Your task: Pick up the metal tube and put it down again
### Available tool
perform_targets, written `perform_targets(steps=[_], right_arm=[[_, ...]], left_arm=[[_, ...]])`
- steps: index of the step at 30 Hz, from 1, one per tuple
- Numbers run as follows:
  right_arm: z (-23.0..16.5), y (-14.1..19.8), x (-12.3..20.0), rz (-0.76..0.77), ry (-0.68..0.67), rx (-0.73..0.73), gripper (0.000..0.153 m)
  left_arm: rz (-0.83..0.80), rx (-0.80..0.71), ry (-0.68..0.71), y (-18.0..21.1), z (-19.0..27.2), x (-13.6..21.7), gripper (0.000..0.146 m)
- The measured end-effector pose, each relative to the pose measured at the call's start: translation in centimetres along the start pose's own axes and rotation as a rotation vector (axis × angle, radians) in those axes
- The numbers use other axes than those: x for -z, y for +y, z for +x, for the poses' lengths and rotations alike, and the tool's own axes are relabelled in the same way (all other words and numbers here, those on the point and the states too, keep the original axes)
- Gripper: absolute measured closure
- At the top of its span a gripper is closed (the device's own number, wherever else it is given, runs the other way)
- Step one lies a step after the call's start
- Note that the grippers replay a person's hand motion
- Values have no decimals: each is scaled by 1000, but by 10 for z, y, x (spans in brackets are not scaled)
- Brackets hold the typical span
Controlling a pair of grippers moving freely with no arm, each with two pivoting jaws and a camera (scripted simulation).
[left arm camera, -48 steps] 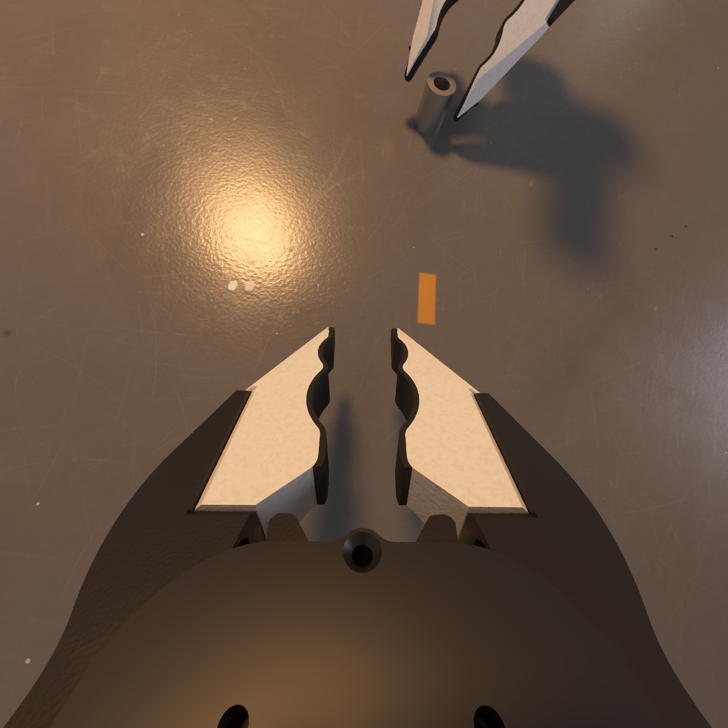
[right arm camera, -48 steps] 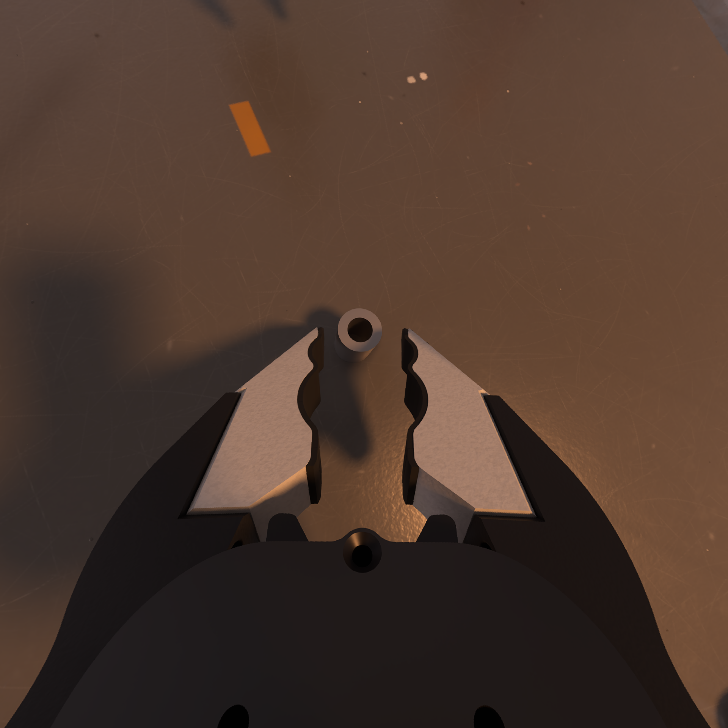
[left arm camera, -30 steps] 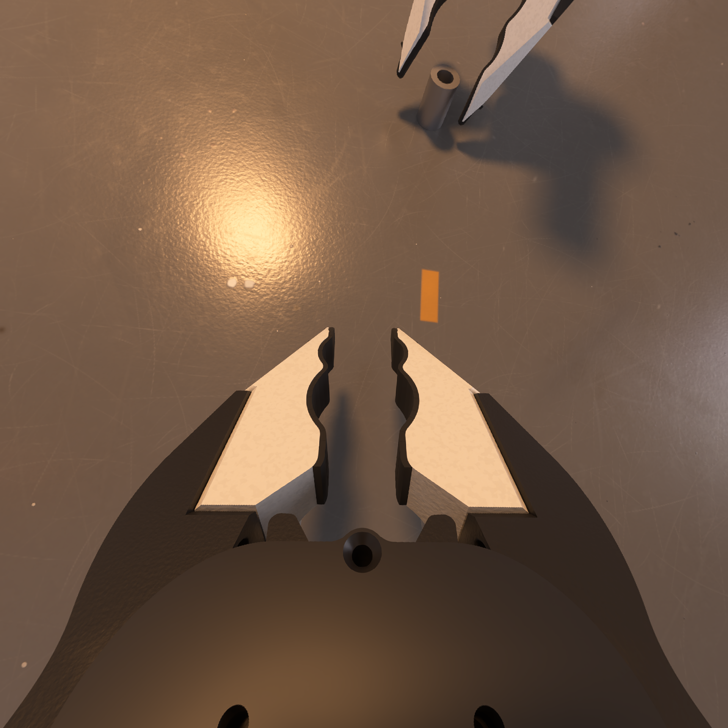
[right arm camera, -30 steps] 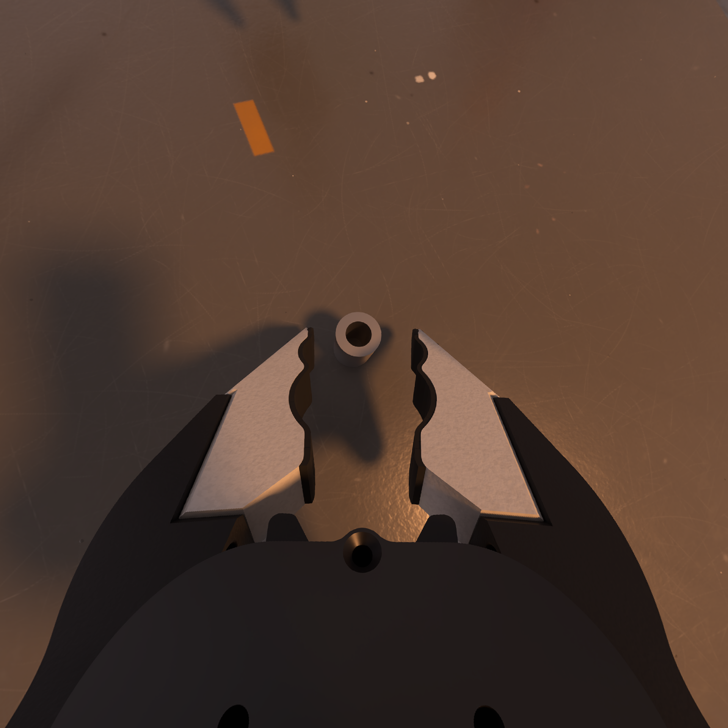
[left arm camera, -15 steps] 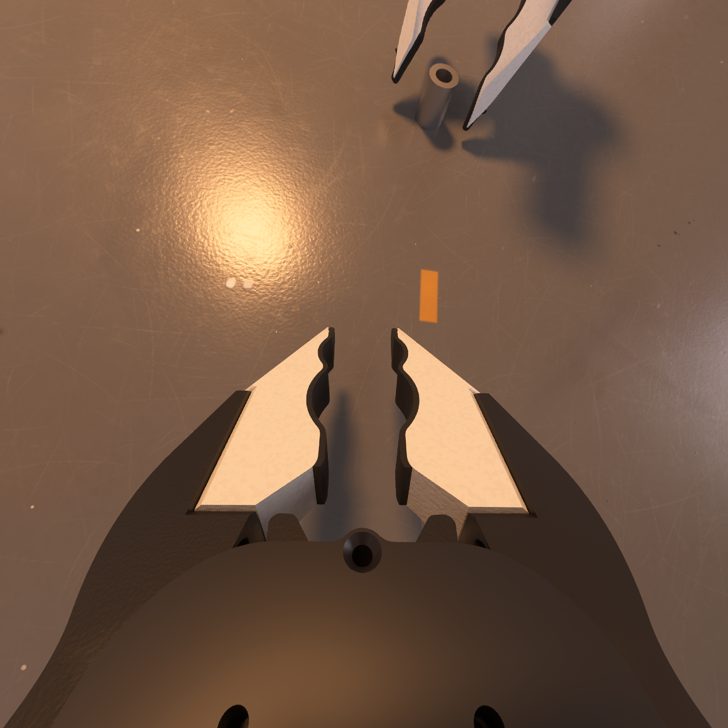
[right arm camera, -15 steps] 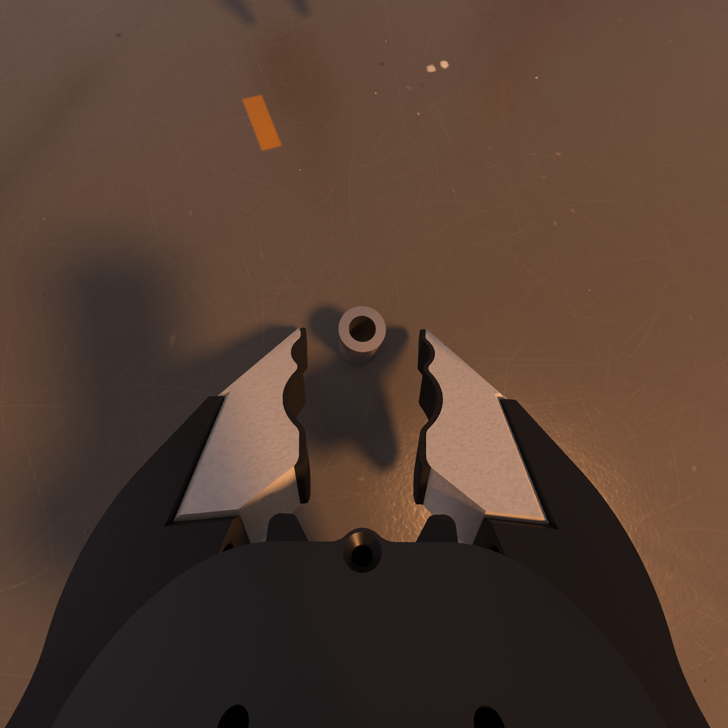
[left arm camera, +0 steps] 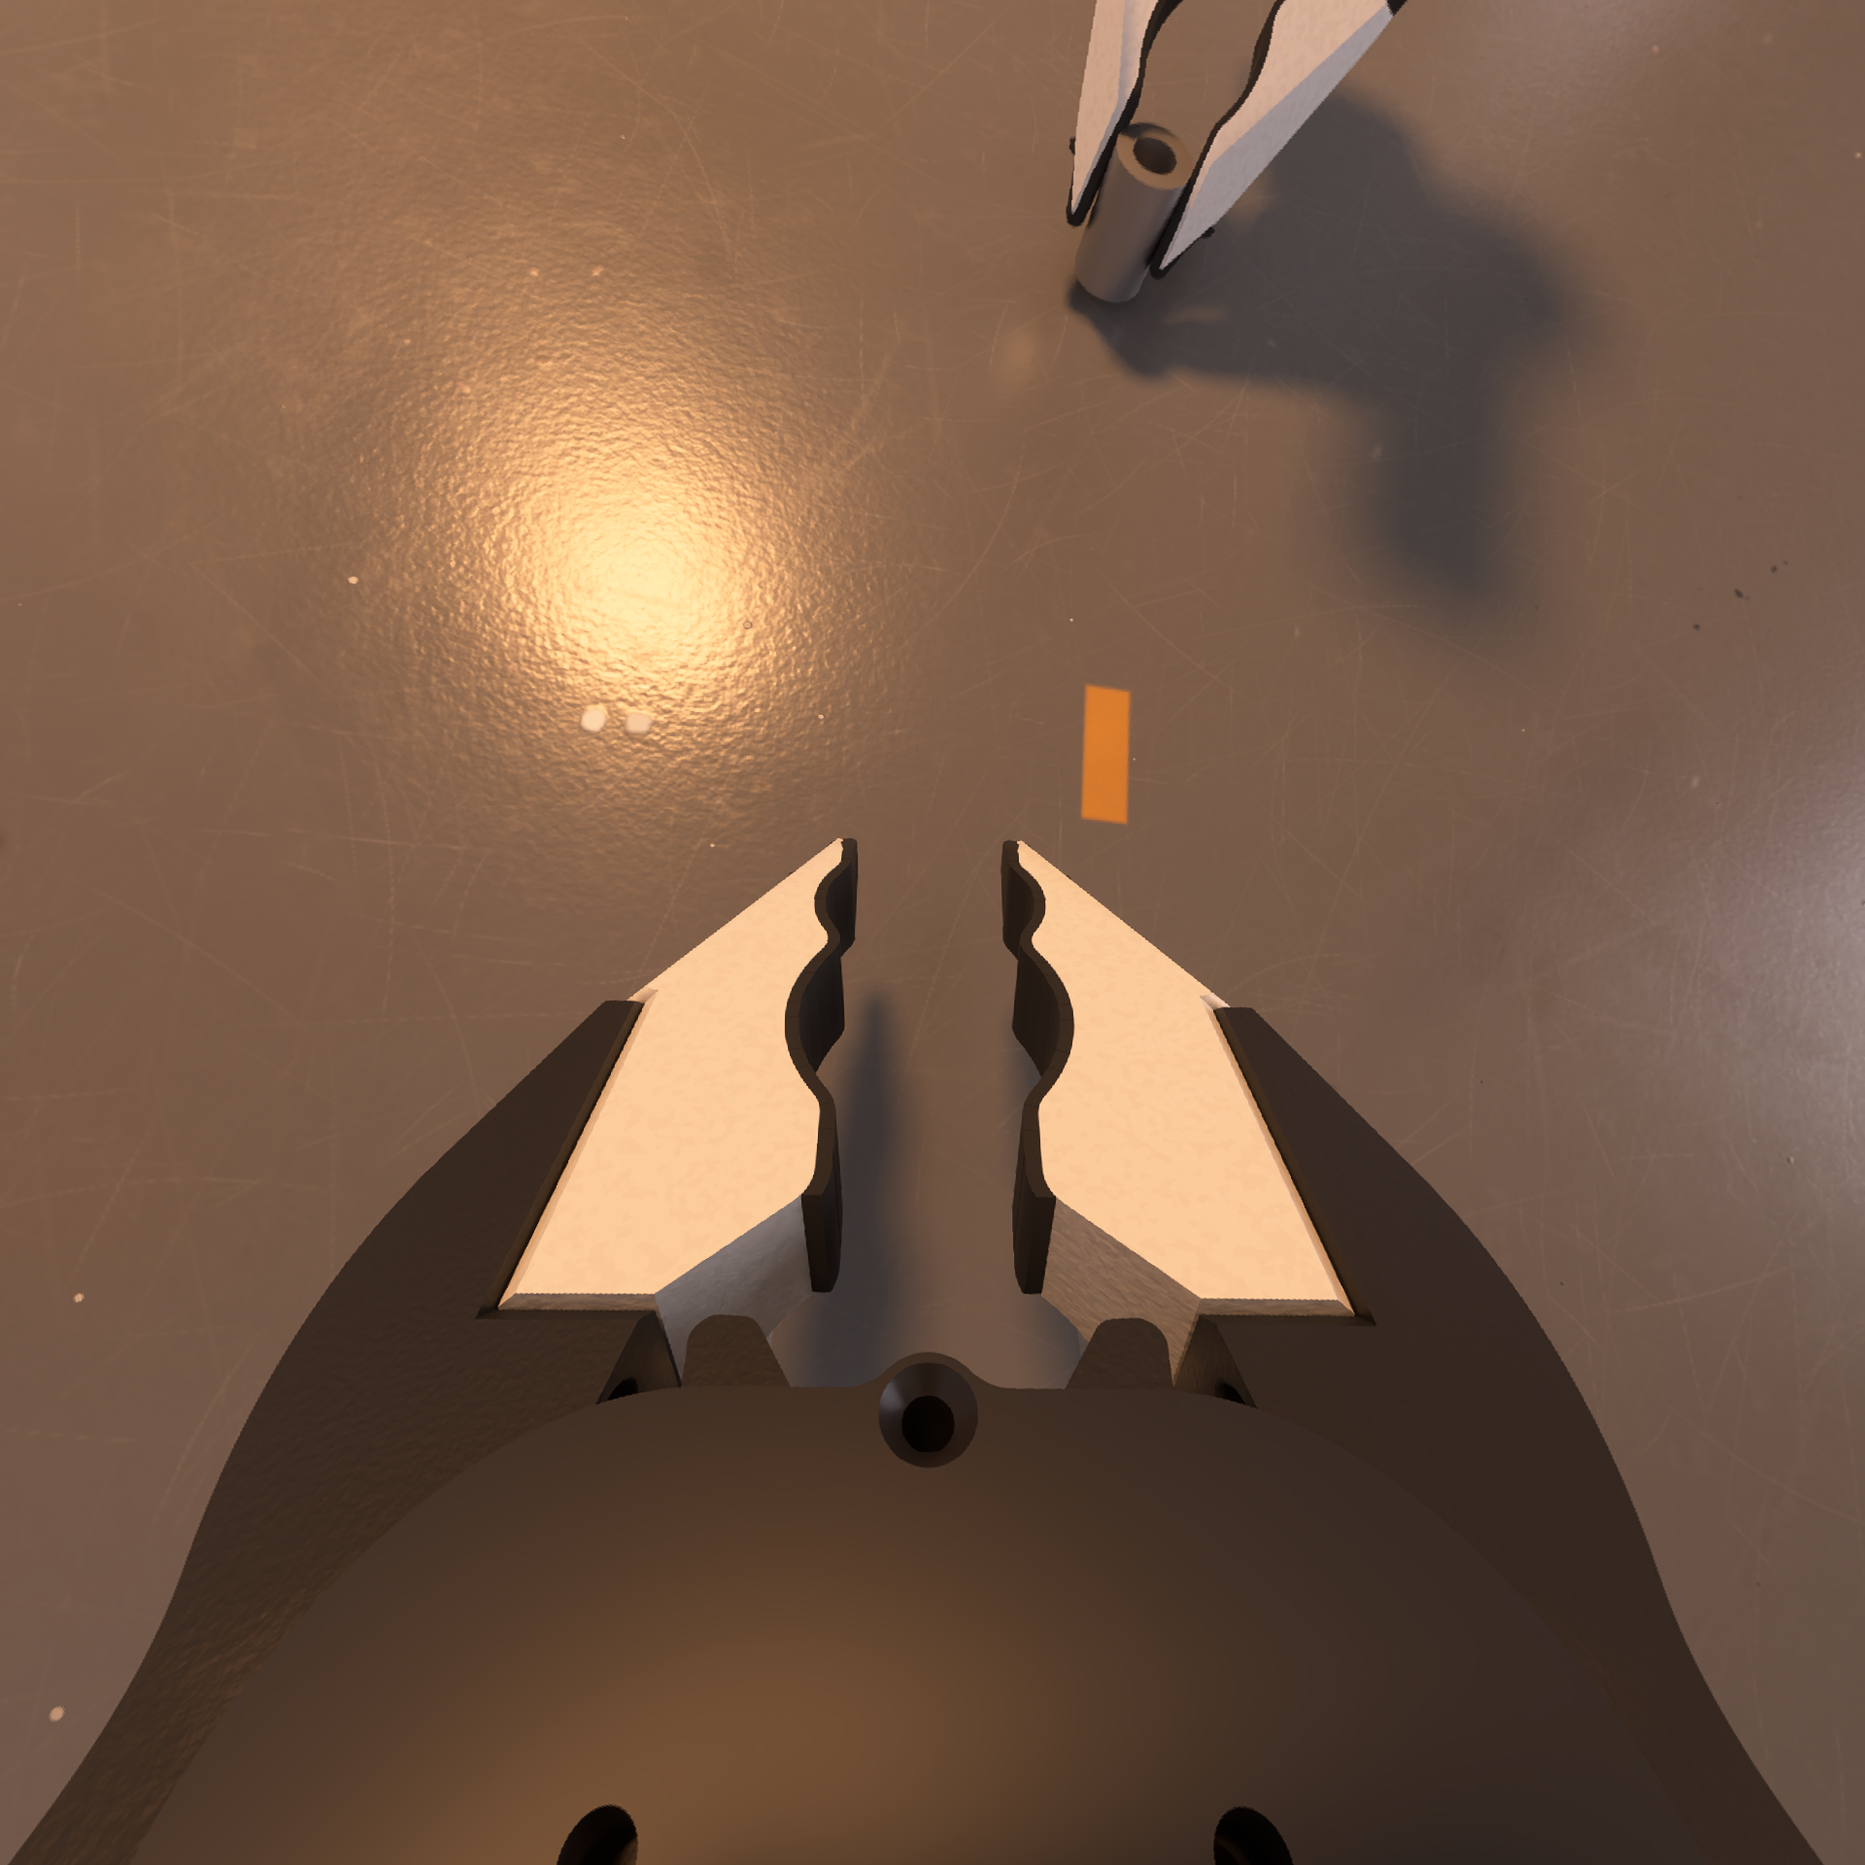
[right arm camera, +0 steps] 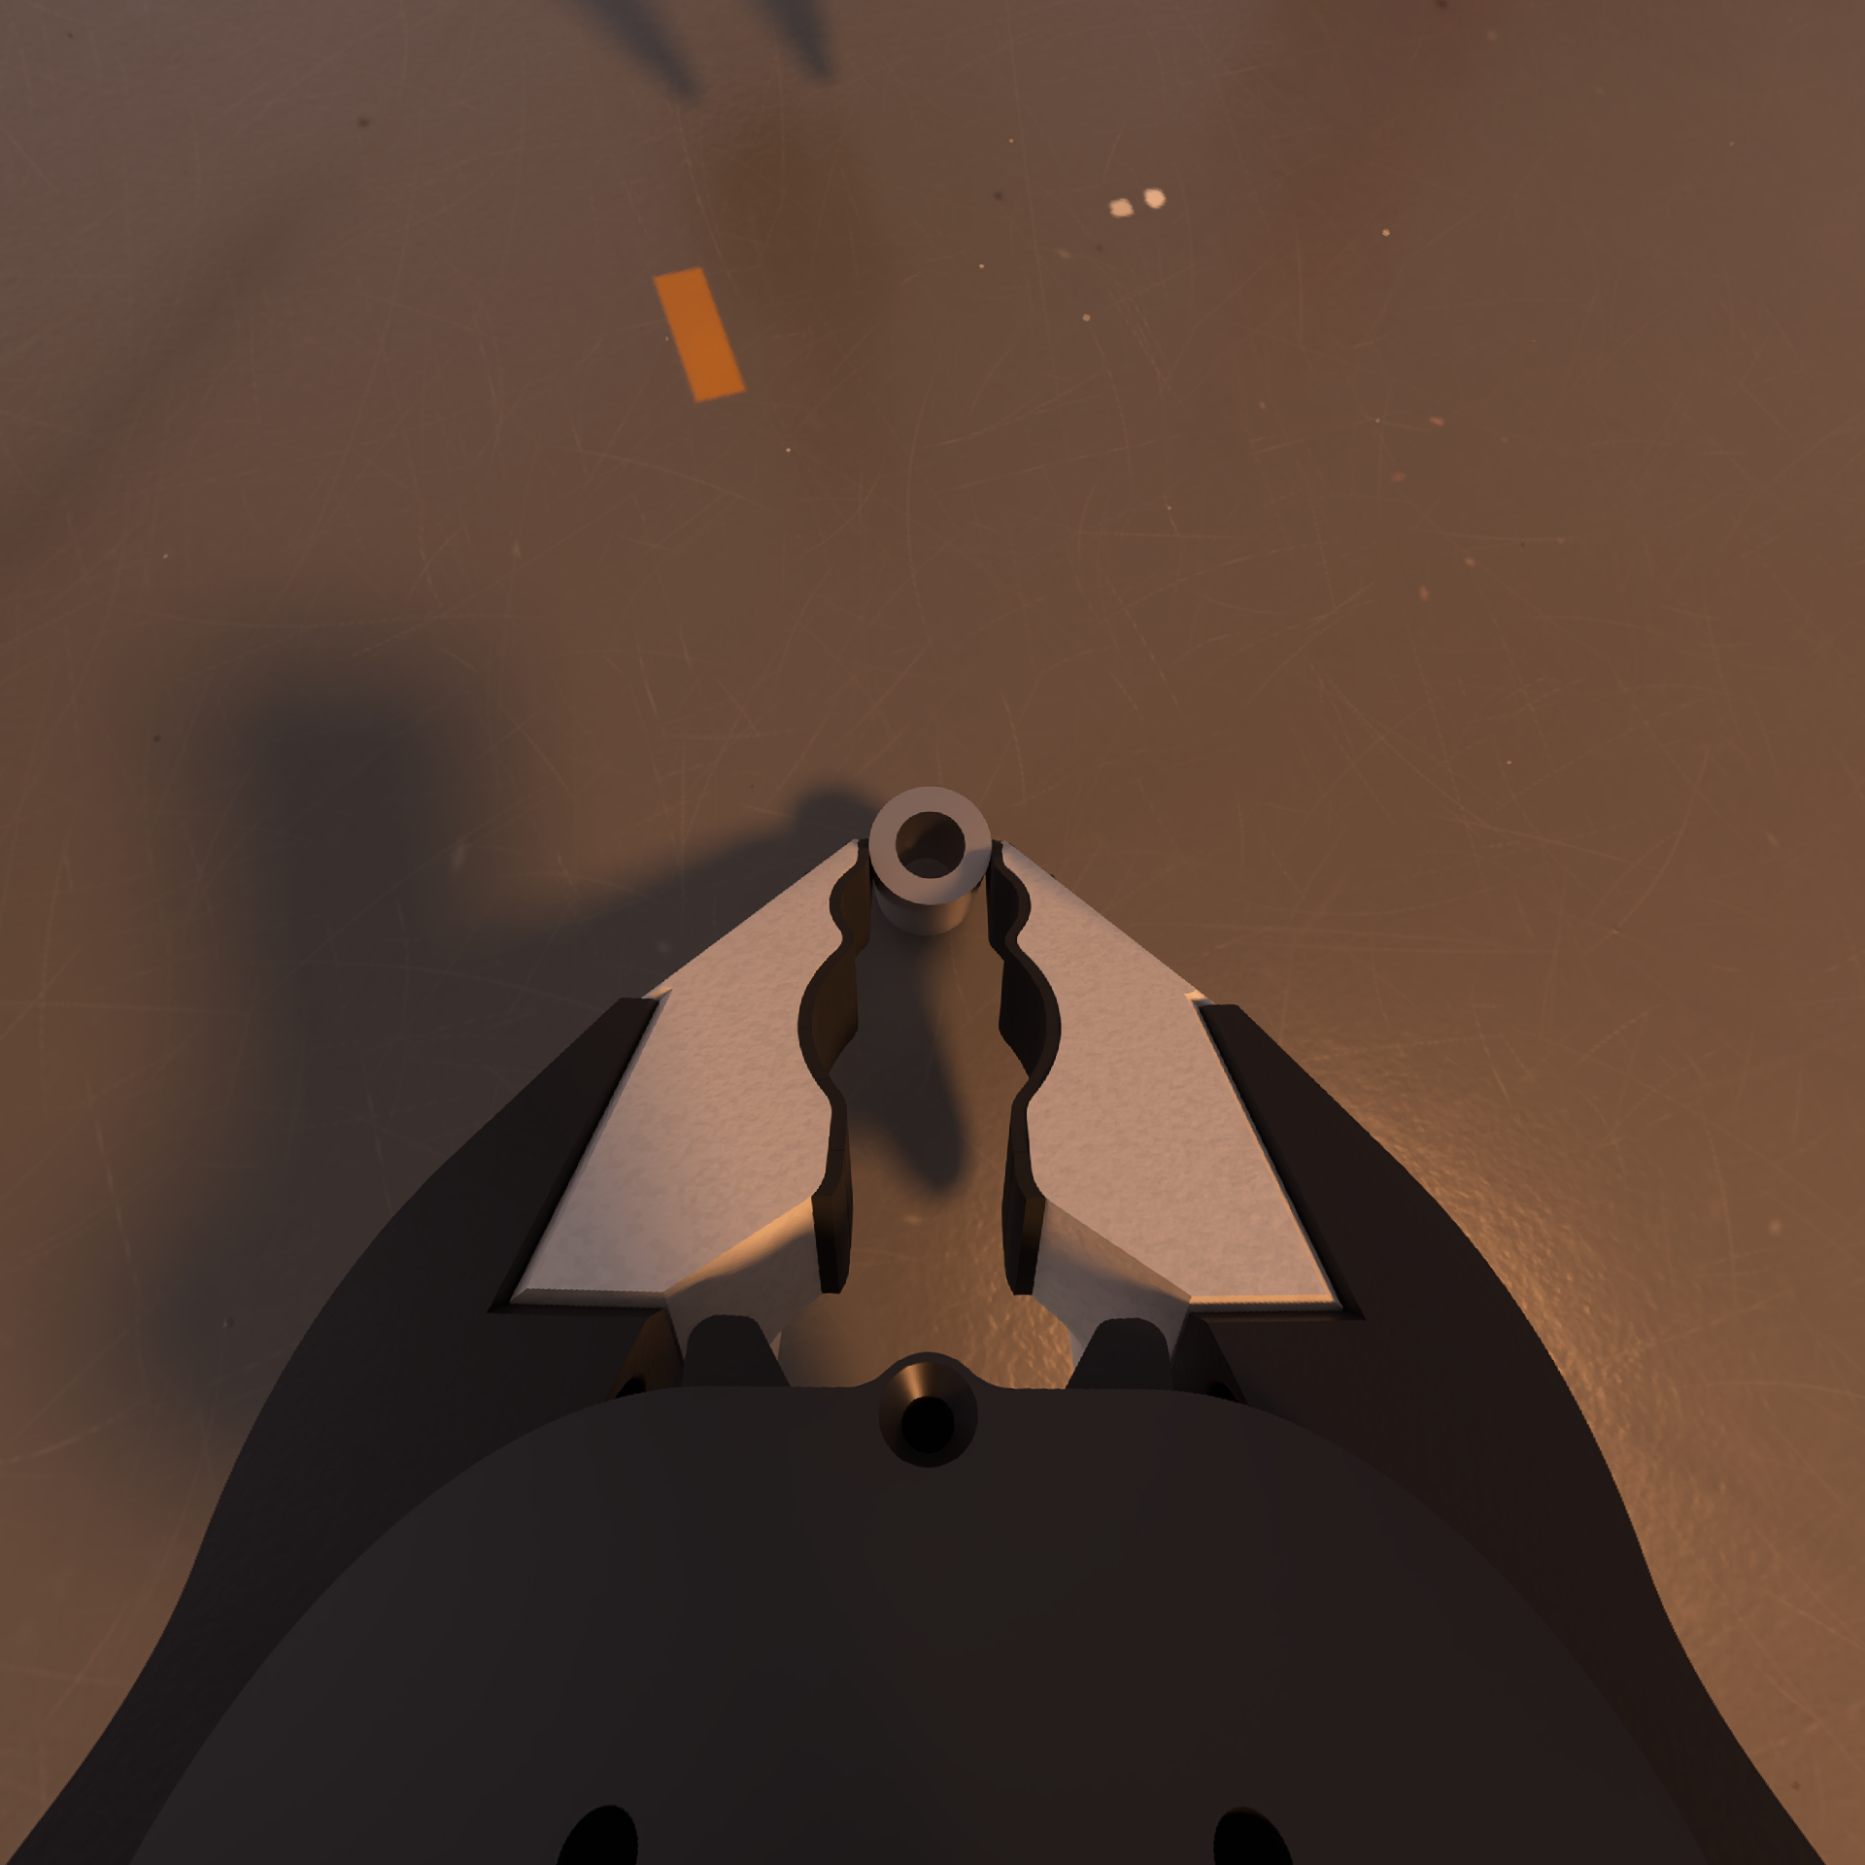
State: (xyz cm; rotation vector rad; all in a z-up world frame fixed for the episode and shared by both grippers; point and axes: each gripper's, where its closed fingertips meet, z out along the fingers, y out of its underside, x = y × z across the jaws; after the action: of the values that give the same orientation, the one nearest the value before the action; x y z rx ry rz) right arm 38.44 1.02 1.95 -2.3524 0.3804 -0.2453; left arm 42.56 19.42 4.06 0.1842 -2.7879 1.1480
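Note:
The metal tube (right arm camera: 928,858) is a short grey hollow cylinder standing upright on the brown table. My right gripper (right arm camera: 928,858) is shut on it, its fingertips pressed against both sides of the tube near the top. In the left wrist view the tube (left arm camera: 1125,217) shows at the top right, with the right gripper's fingers (left arm camera: 1095,121) clamped around it and its base resting on the table. My left gripper (left arm camera: 928,858) is open and empty, well short of the tube.
An orange strip (left arm camera: 1105,754) lies flat on the table just beyond my left fingertips; it also shows in the right wrist view (right arm camera: 699,333). Two small white specks (left arm camera: 616,720) lie to its left. The brown table (left arm camera: 303,404) spreads all around.
My right gripper opened wide around the tube, then moved down and closed on it. The left gripper has not moved.

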Motion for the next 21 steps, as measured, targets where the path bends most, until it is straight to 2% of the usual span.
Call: perform_targets(steps=[9,21], right_arm=[[1,1,15,-47,-35,46,131],[-5,3,8,-57,-62,52,131]], left_arm=[[-2,-2,0,1,-1,0,118],[-3,-2,-2,1,-1,1,118]])
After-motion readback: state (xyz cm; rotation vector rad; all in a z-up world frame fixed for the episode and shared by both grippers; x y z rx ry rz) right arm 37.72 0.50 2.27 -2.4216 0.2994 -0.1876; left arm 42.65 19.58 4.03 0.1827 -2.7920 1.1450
